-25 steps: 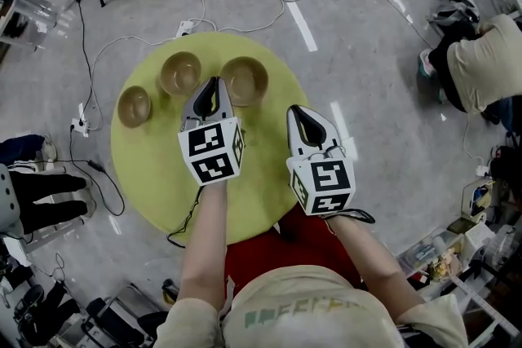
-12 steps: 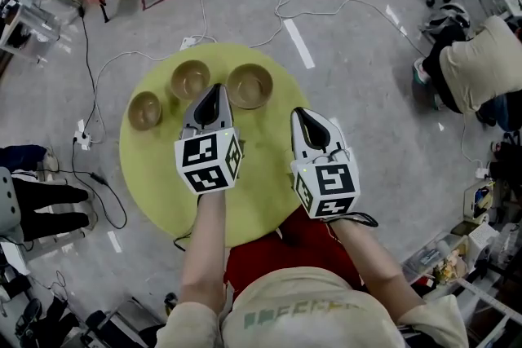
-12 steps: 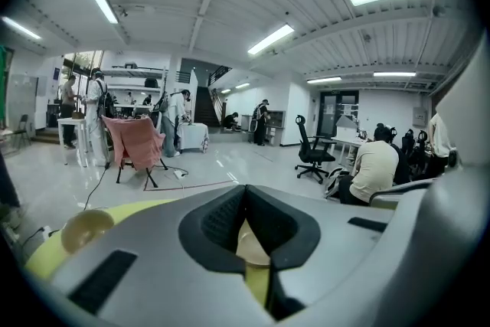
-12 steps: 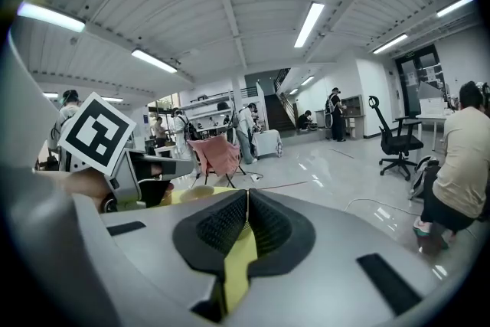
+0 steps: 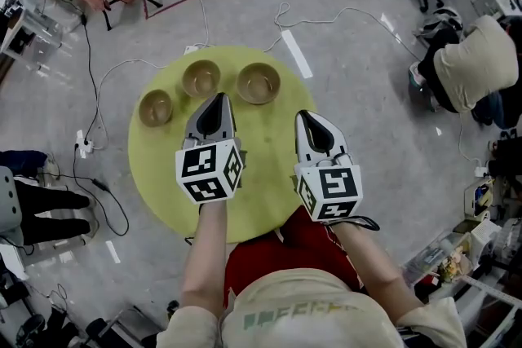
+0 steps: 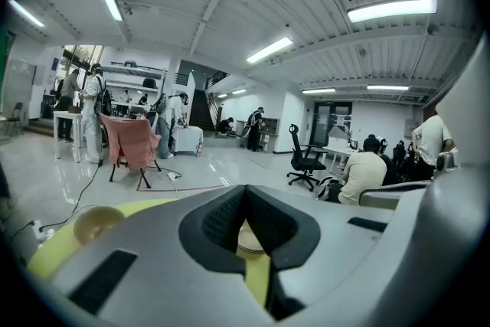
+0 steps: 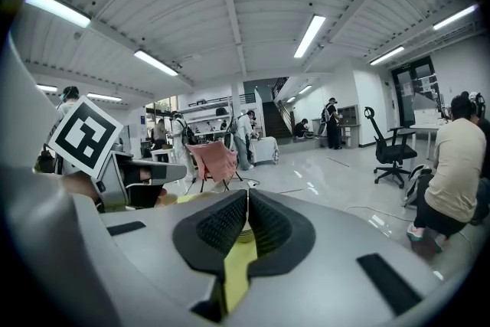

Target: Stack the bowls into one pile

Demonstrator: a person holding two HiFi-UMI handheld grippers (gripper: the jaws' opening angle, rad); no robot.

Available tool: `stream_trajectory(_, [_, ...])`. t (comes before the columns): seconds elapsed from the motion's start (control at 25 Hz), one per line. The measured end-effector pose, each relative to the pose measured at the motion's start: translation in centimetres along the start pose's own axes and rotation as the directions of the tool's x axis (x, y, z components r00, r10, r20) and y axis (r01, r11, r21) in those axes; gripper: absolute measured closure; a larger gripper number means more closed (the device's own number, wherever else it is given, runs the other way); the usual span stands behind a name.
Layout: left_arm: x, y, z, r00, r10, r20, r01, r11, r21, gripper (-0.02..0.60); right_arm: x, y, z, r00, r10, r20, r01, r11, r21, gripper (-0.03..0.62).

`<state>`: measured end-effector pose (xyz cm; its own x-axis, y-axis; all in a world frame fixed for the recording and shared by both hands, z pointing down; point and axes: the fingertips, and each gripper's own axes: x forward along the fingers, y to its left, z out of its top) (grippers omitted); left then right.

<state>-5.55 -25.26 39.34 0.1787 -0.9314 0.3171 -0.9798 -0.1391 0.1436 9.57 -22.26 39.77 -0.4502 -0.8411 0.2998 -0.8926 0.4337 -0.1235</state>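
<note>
Yellow round table (image 5: 261,175) holds three separate bowls (image 5: 201,78); left gripper (image 5: 216,97), right gripper (image 5: 308,116) pressed together, empty, above table.

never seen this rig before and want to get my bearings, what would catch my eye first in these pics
A round yellow-green table stands out against the grey floor. Three tan bowls sit in a row along its far edge, none stacked yet: the left bowl, middle bowl and right bowl. Nearer the person, the left gripper and right gripper are held over the table, both with jaws together and empty.
</note>
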Motion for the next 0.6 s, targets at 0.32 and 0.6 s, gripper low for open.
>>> stream_trajectory(0.32, [-3.9,0.1,0.5,0.999,-0.020,0.030,0.021,1.000,-0.019,0.558,-2.4,1.6,1.4,0.999,-0.023,0.043,0.024,1.000,-0.019,0.557])
stream_trajectory(0.6, [-6.8,0.5,0.4,0.998,-0.049,0.042,0.050,0.999,-0.020,0.558,-4.0,3.7,2.0,0.997,-0.035,0.068,0.037,0.998,-0.040,0.557])
